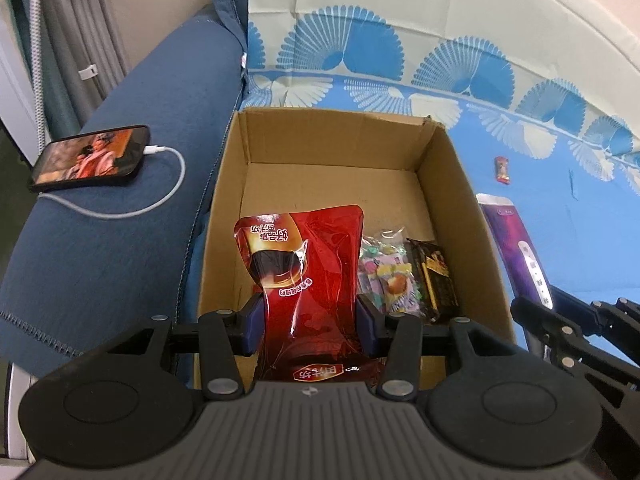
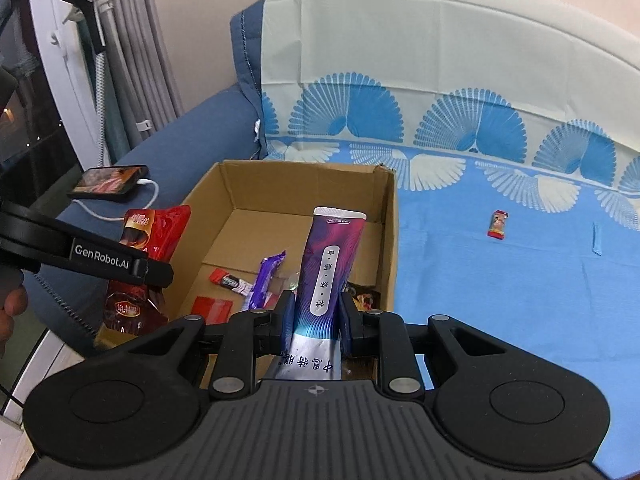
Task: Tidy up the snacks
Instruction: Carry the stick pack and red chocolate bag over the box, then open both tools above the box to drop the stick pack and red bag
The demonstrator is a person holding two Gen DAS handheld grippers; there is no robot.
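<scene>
Jaws hide both pouches' lower ends: red pouch (image 1: 308, 276), purple pouch (image 2: 330, 268).

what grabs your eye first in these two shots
The open cardboard box on the blue fan-patterned sofa cover dominates, with small snacks scattered on its floor. The left gripper clamps a shiny red snack pouch over it, while the right gripper holds a purple packet. One small red candy lies alone on the cover to the box's right.

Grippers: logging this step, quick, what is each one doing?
Left gripper: closed on the red pouch.
Right gripper: closed on the purple packet.
</scene>
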